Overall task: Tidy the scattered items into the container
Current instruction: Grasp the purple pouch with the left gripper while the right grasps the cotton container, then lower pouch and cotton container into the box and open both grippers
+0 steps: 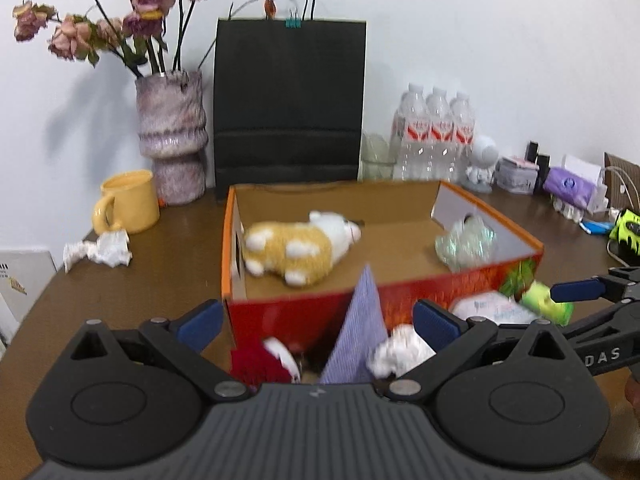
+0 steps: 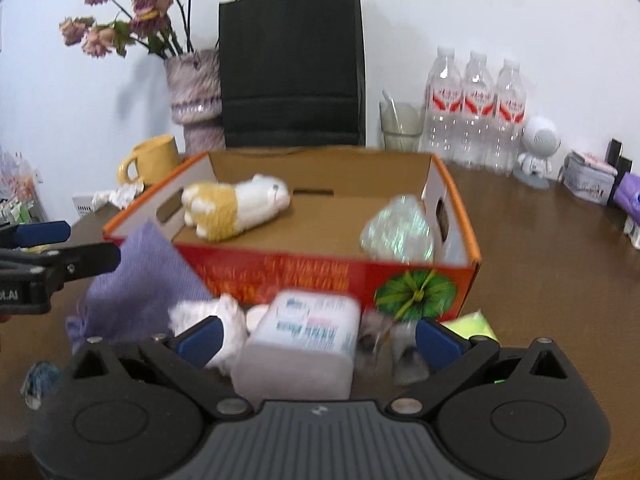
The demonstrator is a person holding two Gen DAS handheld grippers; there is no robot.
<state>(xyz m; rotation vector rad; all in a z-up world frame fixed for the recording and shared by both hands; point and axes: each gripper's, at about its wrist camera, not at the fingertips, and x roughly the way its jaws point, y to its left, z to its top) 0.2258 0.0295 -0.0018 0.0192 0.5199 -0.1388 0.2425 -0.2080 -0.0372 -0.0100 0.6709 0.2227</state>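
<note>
Surface (image 2: pixel 540 264): brown, carries everything here.

Box (image 1: pixel 280 316): open, red-orange, straight ahead of both grippers, its near wall just beyond the fingertips. Inside it, a yellow-and-white plush (image 1: pixel 298 250) lies on its side toward the far left, and a crinkled clear wrapper (image 1: pixel 466 246) sits in the near right corner.

Left gripper (image 1: pixel 316 326): fingers spread wide, nothing between the pads. Between and just past its fingers lie a purple cloth (image 1: pixel 358 340) standing up in a peak, a dark red item (image 1: pixel 256 364) to the left of the cloth, and a white wad (image 1: pixel 400 350) to its right. The red item is too blurred to identify.

Right gripper (image 2: pixel 316 340): fingers also spread wide, clamped on nothing. A white packet (image 2: pixel 304 344) with blue print lies between its fingers; I cannot tell whether either pad touches it. A small green item (image 2: pixel 472 324) lies on the surface beyond its right finger, beside the box's near corner.

Crumpled paper (image 1: pixel 100 250): far left of the left gripper, beside a yellow mug (image 1: pixel 128 204).
</note>
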